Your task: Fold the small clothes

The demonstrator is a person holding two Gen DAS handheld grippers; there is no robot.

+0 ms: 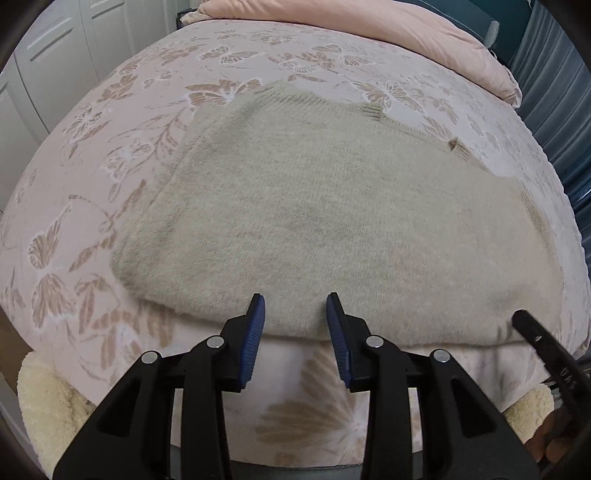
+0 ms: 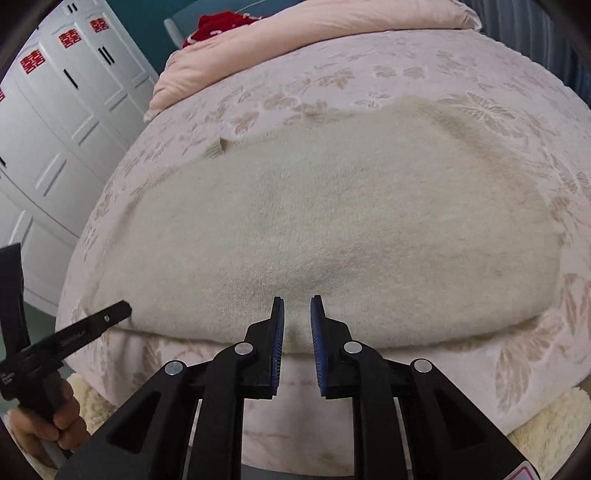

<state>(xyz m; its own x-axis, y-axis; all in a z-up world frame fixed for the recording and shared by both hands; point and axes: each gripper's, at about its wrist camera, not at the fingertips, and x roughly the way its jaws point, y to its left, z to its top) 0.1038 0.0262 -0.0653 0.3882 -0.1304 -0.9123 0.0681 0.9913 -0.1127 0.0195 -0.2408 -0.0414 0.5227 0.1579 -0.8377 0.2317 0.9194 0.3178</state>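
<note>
The cream knit garment (image 1: 332,229) lies folded flat on the bed (image 1: 110,155), ahead of both sets of jaws and spreading wide to either side of them. Its near folded edge runs along the front brink of the mattress, just past the jaw tips in both wrist views. At its far edge two small ribbed tabs (image 1: 371,110) stick out from the knit.

The left gripper (image 1: 295,308) hangs above that near edge with its jaws parted and nothing between the blue pads; the garment shows through the gap, and the pads do not press on it. The right gripper (image 2: 297,306) hangs over the same edge farther along, its jaws apart by a narrower gap, also with no cloth pinched between them. In the right wrist view the left gripper shows low at the left of the jaws, held in a person's hand (image 2: 55,417).

Under the garment the bed wears a pink cover with pale butterfly and leaf patterns. Beyond the jaws, at the far end of the bed, lies a plain pink pillow (image 1: 406,33). A red item (image 2: 218,24) sits past the pillow in the right wrist view. White wardrobe doors (image 2: 62,122) with red paper cutouts stand to the left of the jaws. Below the jaws, at the bed's foot, fluffy cream fabric (image 1: 48,402) shows.
</note>
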